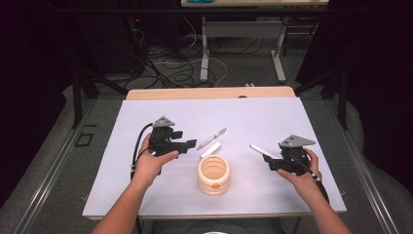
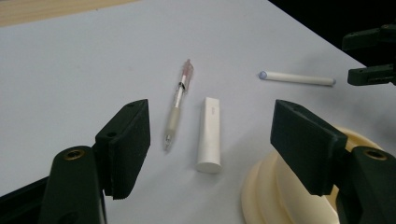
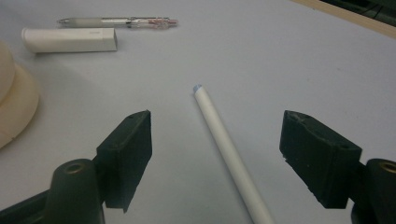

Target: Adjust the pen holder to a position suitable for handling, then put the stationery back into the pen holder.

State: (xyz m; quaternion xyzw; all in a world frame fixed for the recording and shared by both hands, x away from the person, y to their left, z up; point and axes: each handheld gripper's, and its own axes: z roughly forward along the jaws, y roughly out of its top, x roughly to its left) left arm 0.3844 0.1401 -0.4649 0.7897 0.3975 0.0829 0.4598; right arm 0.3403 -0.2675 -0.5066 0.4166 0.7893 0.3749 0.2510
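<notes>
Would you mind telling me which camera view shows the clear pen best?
The left gripper view: the clear pen lies close and whole, with grip, clip and pink end visible. The right gripper view shows it far off near the top edge; the high view shows a thin sliver.

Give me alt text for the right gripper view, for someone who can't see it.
A long white stick lies on the pale table between the open black jaws of the right tool, untouched by them. Farther off, a clear pen and a white cap lie side by side, with a cream holder at the left edge.
</notes>
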